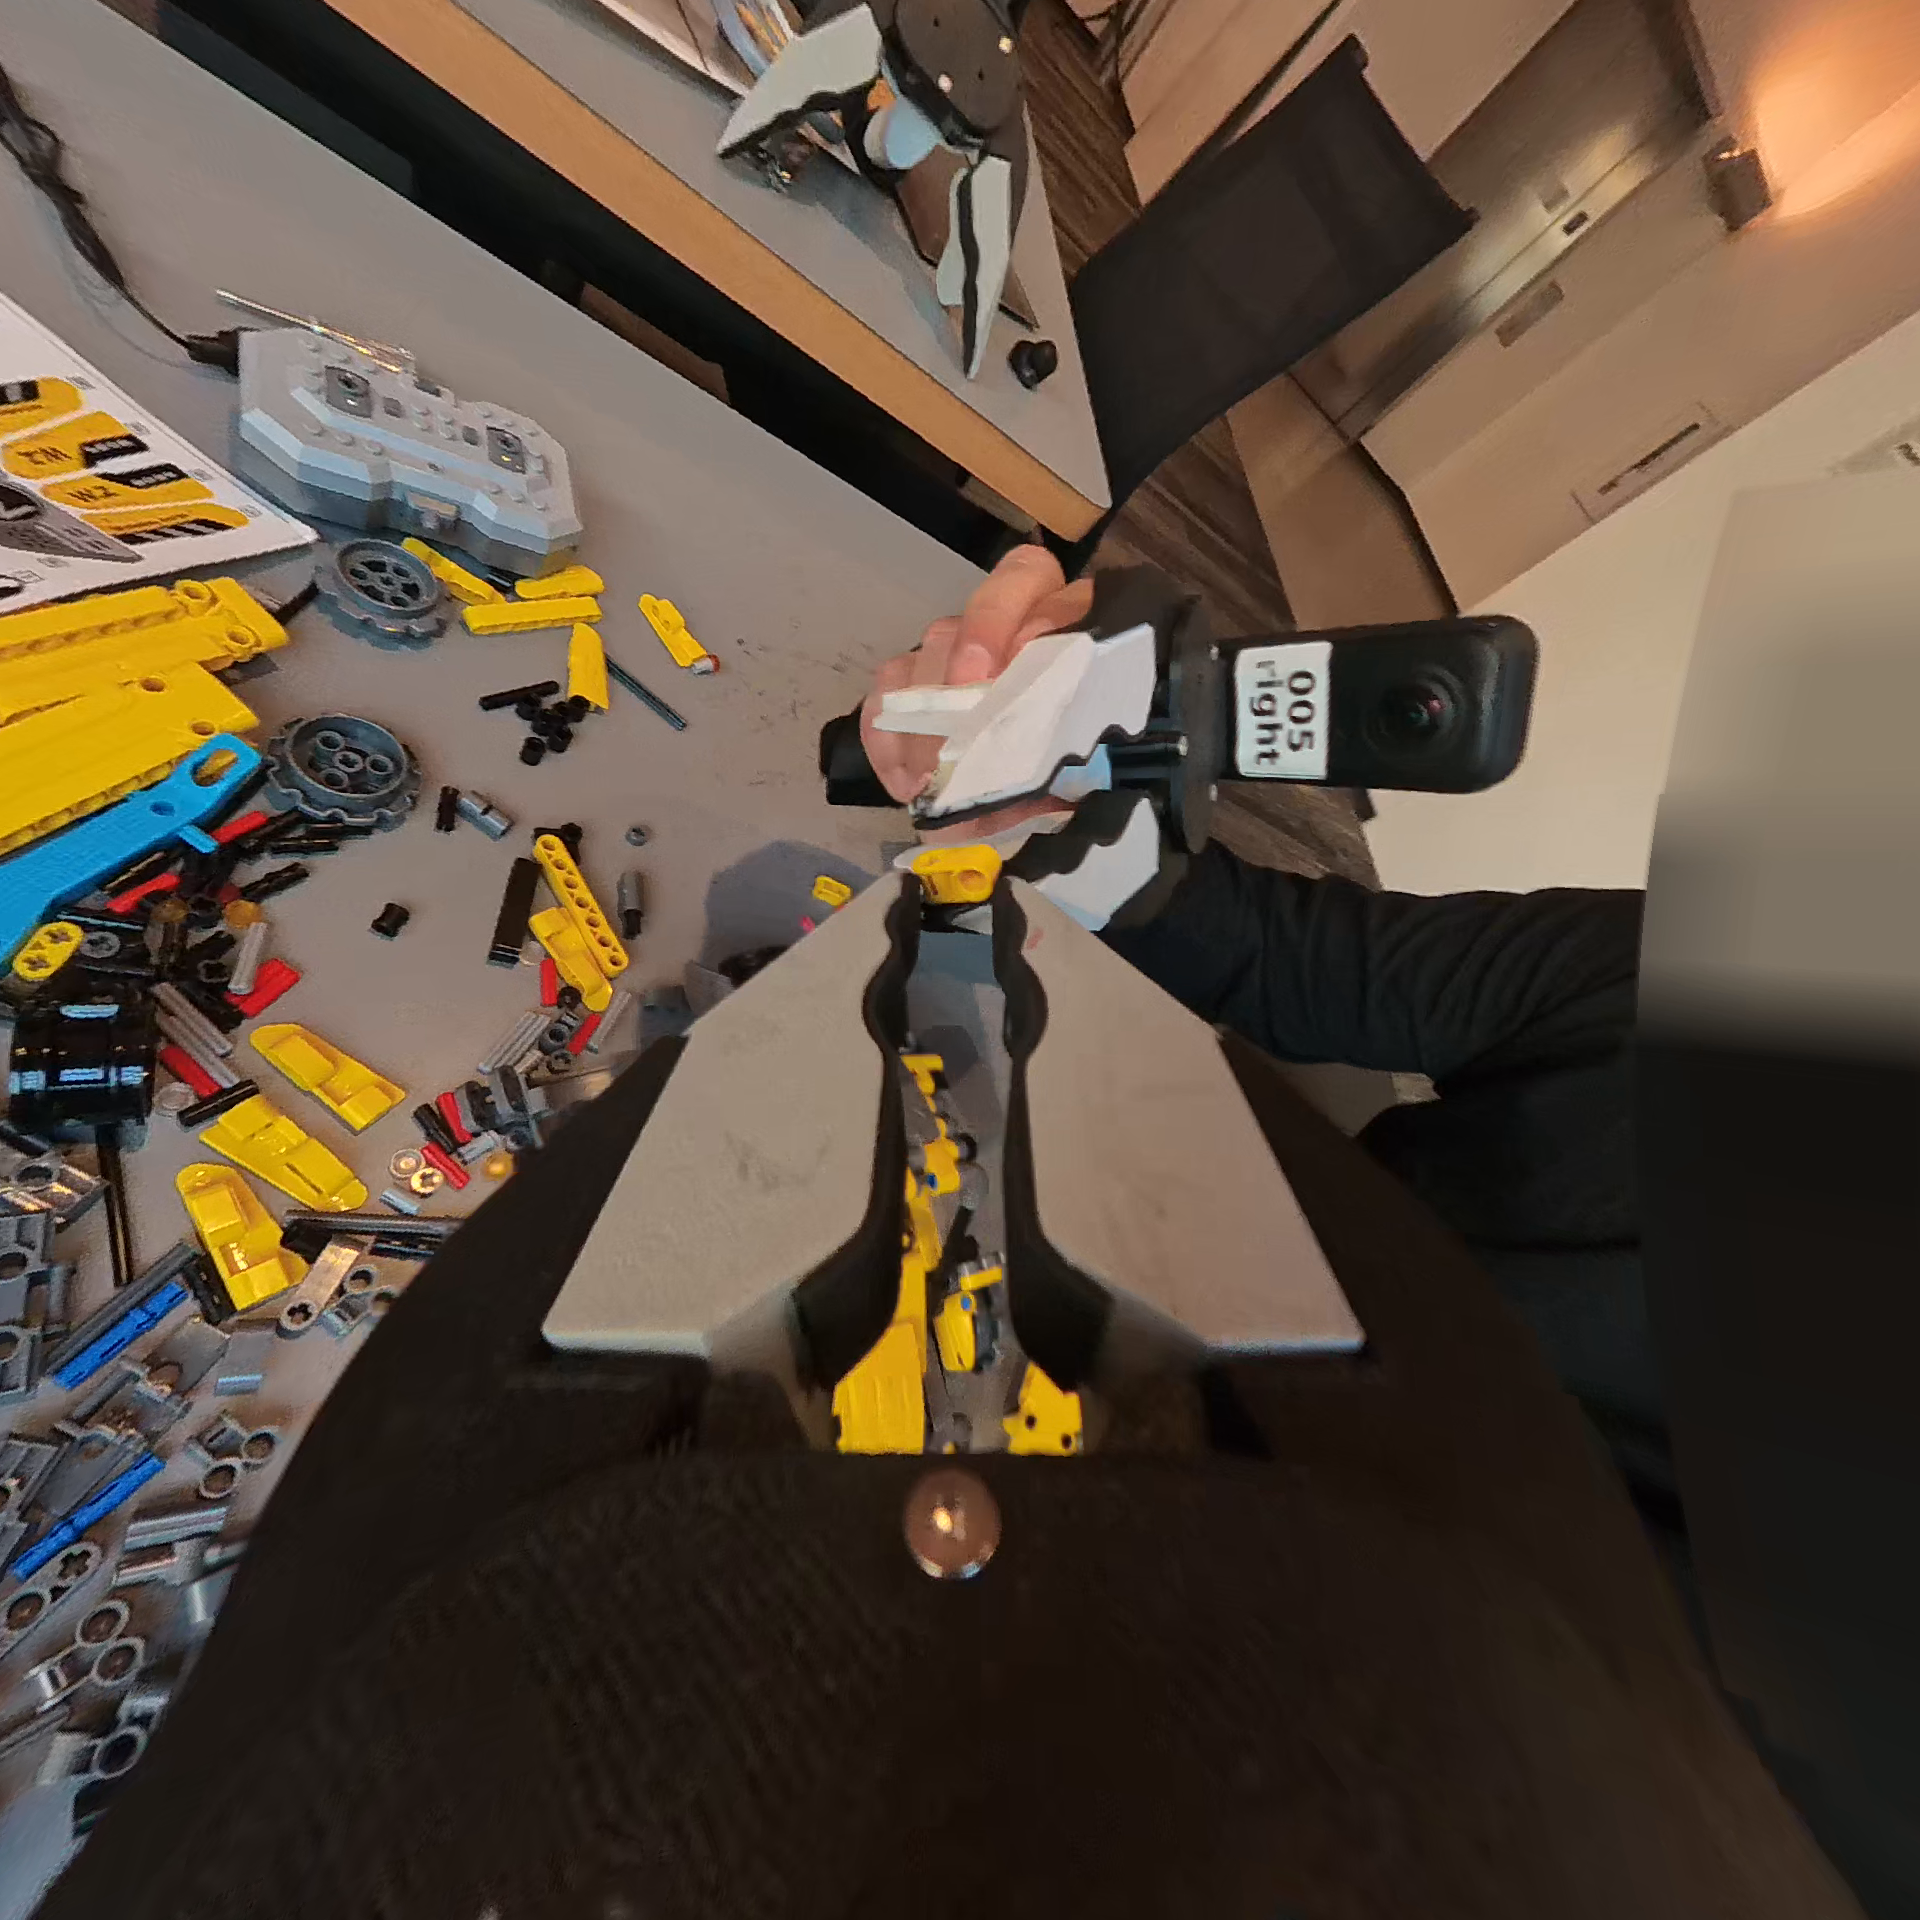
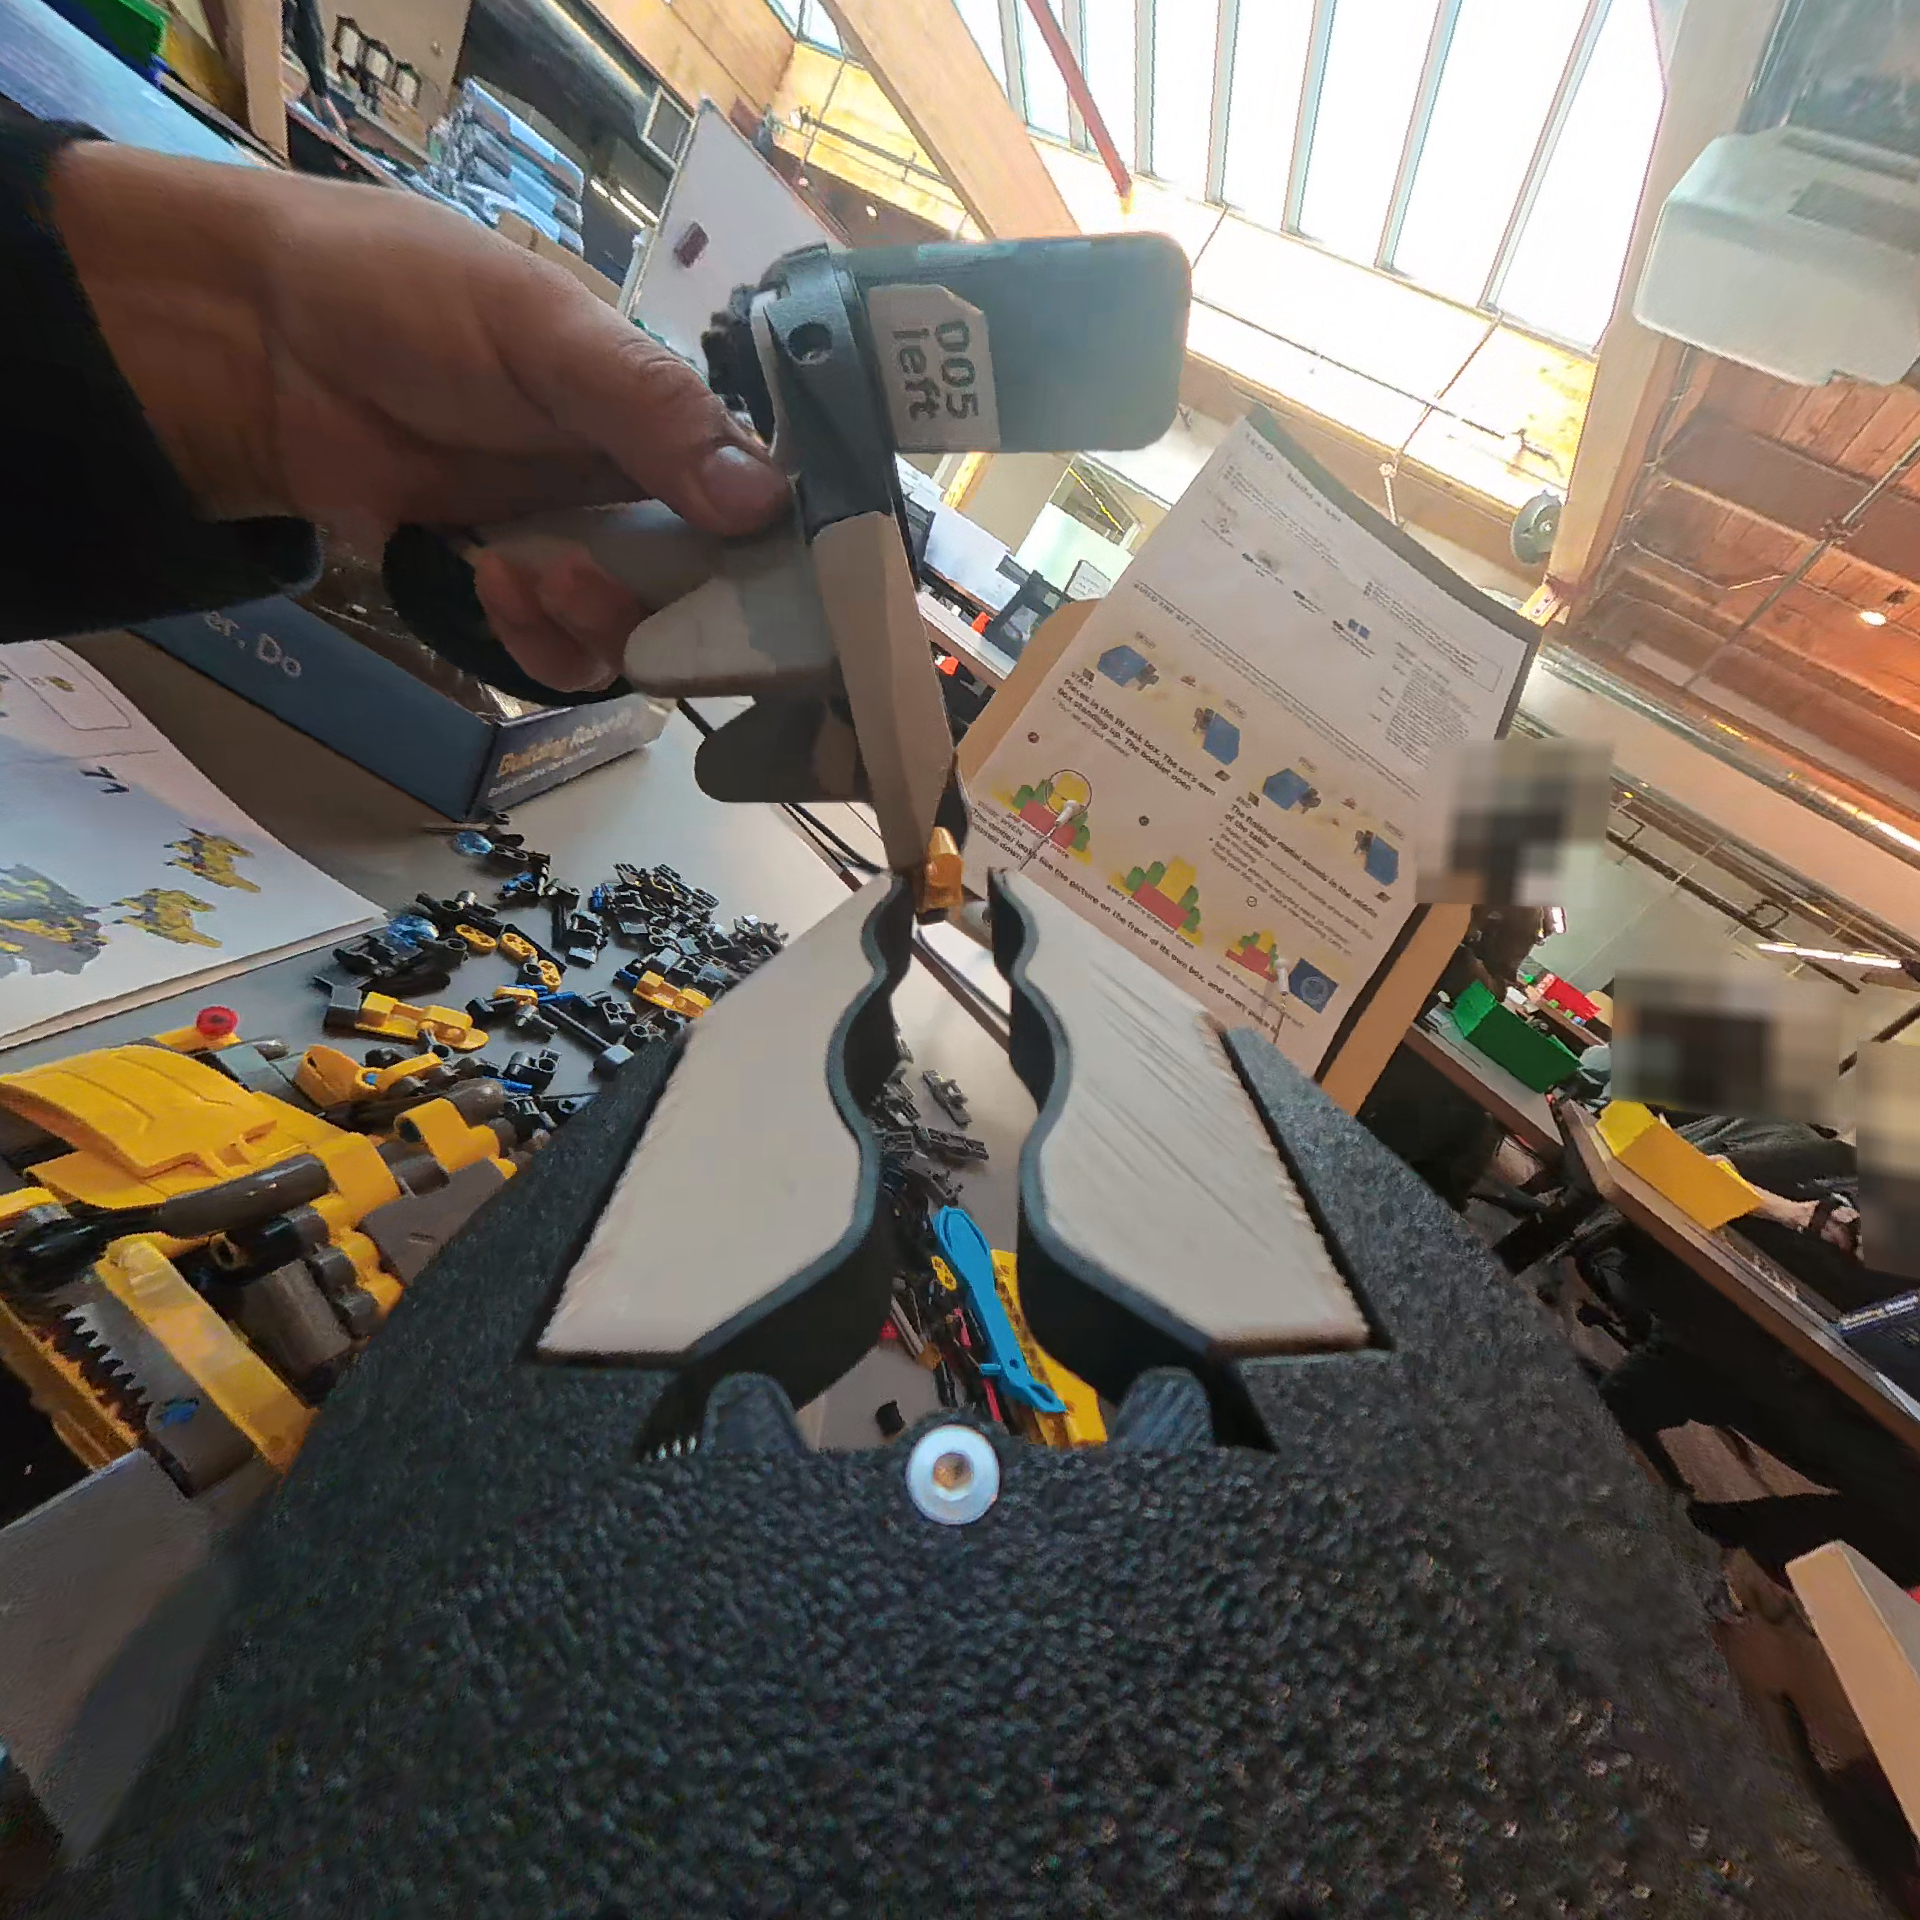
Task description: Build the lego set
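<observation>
My left gripper (image 1: pixel 951 896) is shut on a small yellow connector piece (image 1: pixel 958 871) and holds it in the air above the grey table (image 1: pixel 748 582). In the right wrist view the left gripper's fingers (image 2: pixel 894 727) point down, with the yellow piece (image 2: pixel 941 868) at their tip. My right gripper (image 2: pixel 943 891) is open, and the piece hangs between its two fingertips, close to the left fingertip (image 2: pixel 885 914). A hand (image 1: pixel 935 675) holds the right gripper, whose camera body (image 1: pixel 1423 717) faces the left wrist view.
Loose yellow, black and grey building pieces (image 1: pixel 312 1039) cover the table's left. There are also a grey hub block (image 1: pixel 405 447), a sticker sheet (image 1: pixel 94 488), a blue tool (image 1: pixel 104 831), a partly built yellow model (image 2: pixel 187 1195), a booklet (image 2: pixel 125 862) and a standing sheet (image 2: pixel 1247 748). The tips of both grippers are at nearly the same place. From either gripper's tips it is about 30 cm to the grey hub block (image 1: pixel 405 447).
</observation>
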The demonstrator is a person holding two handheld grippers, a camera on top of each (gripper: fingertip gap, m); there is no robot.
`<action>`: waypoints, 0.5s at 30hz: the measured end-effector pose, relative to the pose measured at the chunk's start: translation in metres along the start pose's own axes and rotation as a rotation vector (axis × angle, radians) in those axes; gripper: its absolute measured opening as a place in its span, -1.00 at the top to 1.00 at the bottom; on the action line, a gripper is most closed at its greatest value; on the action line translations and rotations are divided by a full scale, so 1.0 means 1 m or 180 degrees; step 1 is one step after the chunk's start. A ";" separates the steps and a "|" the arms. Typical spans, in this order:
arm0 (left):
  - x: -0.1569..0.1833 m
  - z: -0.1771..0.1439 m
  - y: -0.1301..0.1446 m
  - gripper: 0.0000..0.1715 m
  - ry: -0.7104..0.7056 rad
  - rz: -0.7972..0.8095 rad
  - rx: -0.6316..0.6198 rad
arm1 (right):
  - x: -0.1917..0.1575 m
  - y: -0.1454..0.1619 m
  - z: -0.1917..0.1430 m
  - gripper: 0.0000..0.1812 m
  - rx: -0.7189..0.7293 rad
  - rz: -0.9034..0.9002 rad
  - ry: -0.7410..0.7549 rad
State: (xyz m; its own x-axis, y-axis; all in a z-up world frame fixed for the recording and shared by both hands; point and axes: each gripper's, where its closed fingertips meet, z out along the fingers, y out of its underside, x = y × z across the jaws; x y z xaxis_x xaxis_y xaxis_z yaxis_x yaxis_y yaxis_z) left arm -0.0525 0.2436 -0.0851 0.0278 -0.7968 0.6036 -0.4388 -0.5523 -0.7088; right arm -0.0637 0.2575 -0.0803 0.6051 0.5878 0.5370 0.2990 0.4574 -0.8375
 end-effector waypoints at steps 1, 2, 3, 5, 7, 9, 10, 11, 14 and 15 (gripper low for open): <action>0.004 -0.001 0.002 0.88 0.0080 0.0000 -0.0020 | -0.002 -0.004 -0.001 0.85 0.0040 -0.0026 -0.0025; 0.008 -0.003 0.003 0.88 0.0157 0.0000 -0.0041 | -0.007 -0.007 -0.002 0.91 0.0079 -0.0066 -0.0077; 0.010 -0.004 0.005 0.88 0.0216 0.0001 -0.0069 | -0.010 -0.010 -0.002 0.91 0.0104 -0.0113 -0.0095; 0.013 -0.007 0.009 0.88 0.0274 0.0007 -0.0128 | -0.014 -0.013 -0.001 0.92 0.0125 -0.0195 -0.0137; 0.012 -0.009 0.011 0.89 0.0254 -0.0006 -0.0143 | -0.016 -0.012 -0.001 0.92 0.0095 -0.0222 -0.0151; 0.011 -0.009 0.009 0.89 0.0254 -0.0034 -0.0110 | -0.013 -0.012 -0.002 0.92 0.0100 -0.0181 -0.0164; 0.010 -0.008 0.008 0.91 0.0243 -0.0050 -0.0099 | -0.011 -0.012 -0.003 0.92 0.0107 -0.0115 -0.0179; 0.008 -0.008 0.008 0.95 0.0227 -0.0059 -0.0103 | -0.009 -0.012 -0.005 0.92 0.0118 -0.0044 -0.0192; 0.008 -0.007 0.010 0.96 0.0240 -0.0069 -0.0138 | -0.002 -0.005 -0.008 0.92 0.0030 0.0003 -0.0199; 0.009 -0.007 0.010 0.95 0.0242 -0.0069 -0.0135 | -0.001 -0.005 -0.009 0.92 0.0011 -0.0024 -0.0193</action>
State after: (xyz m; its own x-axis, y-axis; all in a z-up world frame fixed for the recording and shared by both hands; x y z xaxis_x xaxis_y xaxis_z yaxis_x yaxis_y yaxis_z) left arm -0.0625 0.2329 -0.0843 -0.0298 -0.7631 0.6456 -0.4766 -0.5569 -0.6802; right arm -0.0592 0.2488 -0.0779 0.5571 0.6235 0.5485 0.3008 0.4642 -0.8331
